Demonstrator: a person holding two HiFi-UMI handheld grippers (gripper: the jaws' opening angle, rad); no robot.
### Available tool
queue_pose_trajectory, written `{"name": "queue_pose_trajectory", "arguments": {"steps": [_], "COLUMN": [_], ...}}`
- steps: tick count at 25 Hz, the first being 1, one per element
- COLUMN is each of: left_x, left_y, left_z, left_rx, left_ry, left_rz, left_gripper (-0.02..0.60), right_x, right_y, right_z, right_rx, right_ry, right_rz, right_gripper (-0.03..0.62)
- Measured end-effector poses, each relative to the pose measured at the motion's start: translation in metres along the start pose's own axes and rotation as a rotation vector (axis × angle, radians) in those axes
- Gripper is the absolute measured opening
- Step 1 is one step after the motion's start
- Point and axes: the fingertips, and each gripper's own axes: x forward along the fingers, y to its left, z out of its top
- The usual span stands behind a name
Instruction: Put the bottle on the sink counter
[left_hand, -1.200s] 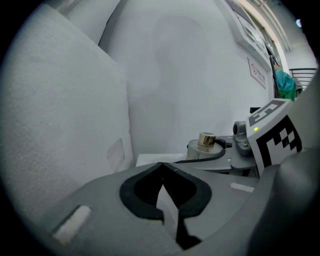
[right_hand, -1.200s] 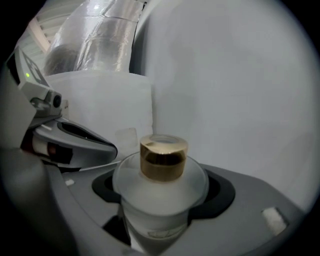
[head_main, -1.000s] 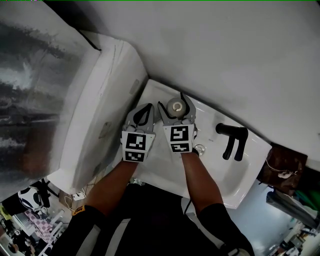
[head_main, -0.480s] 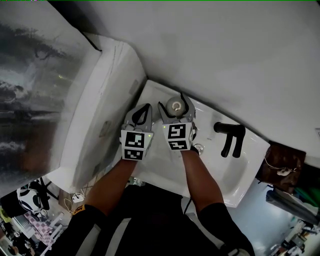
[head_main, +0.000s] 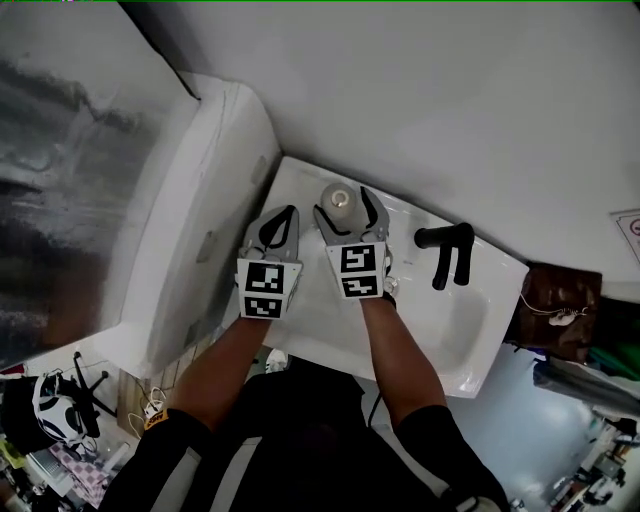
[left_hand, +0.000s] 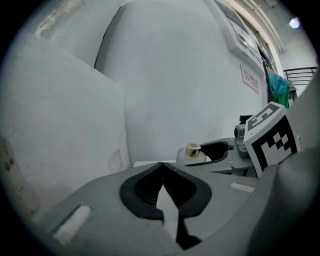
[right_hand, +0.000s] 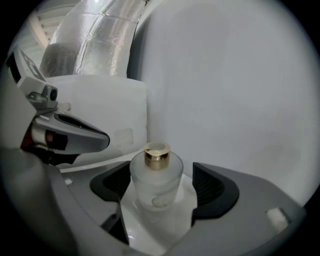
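We had our right gripper (head_main: 347, 212) with jaws just opened, apart around the frosted glass bottle with gold cap (right_hand: 156, 180) on the white sink counter (head_main: 300, 186). Our left gripper (left_hand: 161, 167) was closed and empty just beside it, and the black faucet (head_main: 445, 240) stood well apart.

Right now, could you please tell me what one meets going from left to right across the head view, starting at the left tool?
From the left: left tool → bottle → black faucet → brown bag at the far right.
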Motion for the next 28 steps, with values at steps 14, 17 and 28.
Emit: {"name": "queue_pose_trajectory", "arguments": {"steps": [14, 17, 28], "left_x": [-0.080, -0.103, -0.202], "left_y": [-0.025, -0.032, -0.053], "left_z": [0.013, 0.014, 0.004], "left_rx": [0.061, 0.097, 0.096], "left_ry": [-0.071, -0.092, -0.141], "left_rz": [-0.077, -0.094, -0.145], "left_gripper": [0.002, 0.002, 0.002], "right_x": [-0.104, -0.130, -0.229], "right_y": [0.026, 0.041, 0.100], "right_z": [0.012, 0.011, 0.013], "right_rx": [0.086, 0.110, 0.189], "right_ry": [-0.058, -0.077, -0.125], "right_rz": [-0.127, -0.163, -0.272], "right_gripper": [0.291, 0.247, 0.064]}}
